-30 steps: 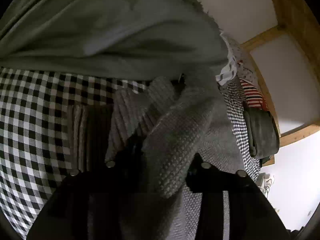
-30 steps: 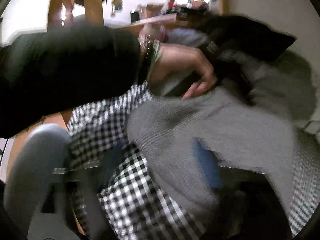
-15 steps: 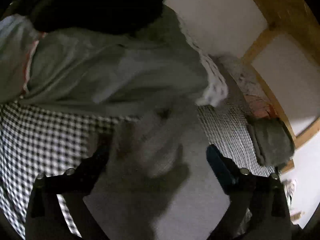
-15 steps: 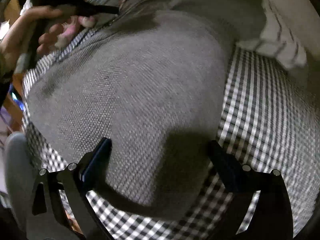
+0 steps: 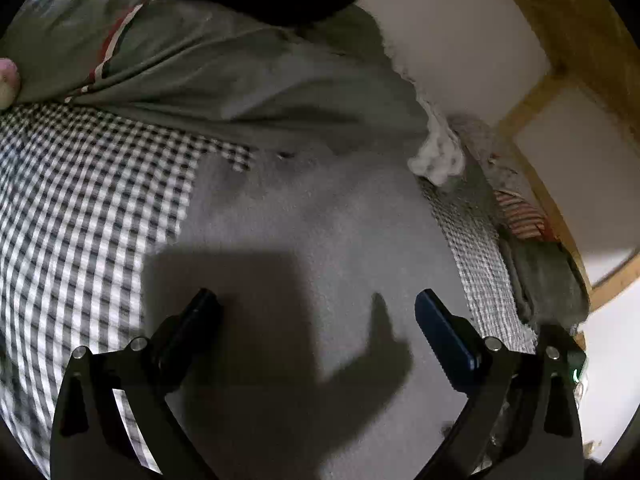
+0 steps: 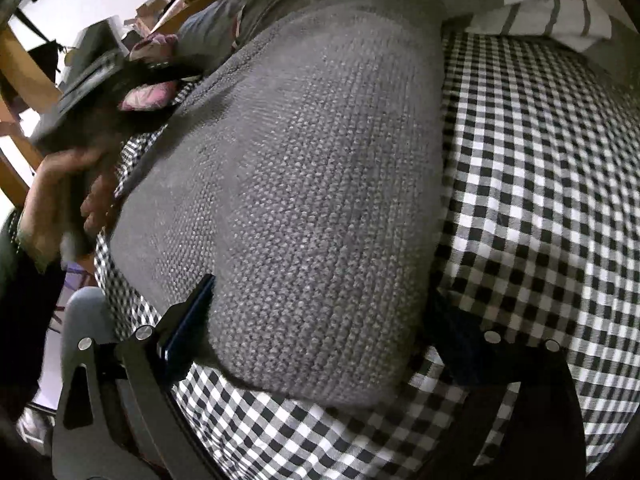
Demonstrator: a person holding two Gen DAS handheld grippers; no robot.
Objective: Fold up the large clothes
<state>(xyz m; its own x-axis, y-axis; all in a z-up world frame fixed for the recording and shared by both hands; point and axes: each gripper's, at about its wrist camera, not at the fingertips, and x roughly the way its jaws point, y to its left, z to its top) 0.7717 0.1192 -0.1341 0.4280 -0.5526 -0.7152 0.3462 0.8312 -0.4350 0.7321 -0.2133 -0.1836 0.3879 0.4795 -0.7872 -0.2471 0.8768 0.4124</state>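
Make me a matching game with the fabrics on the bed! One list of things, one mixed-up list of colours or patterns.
Things:
1. knitted sweater
2. bedsheet
3. pillow
4. blanket

Looks:
A. white with grey stripes
B. plain grey-green
C. black and white checks
D. grey, bumpy knit

Pairs: 1-D, 2-C, 3-A, 4-B

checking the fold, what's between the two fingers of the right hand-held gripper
The folded end of the grey knit sweater, lying on the checked sheet, fills the space between the right hand-held gripper fingers, seen in the right wrist view.
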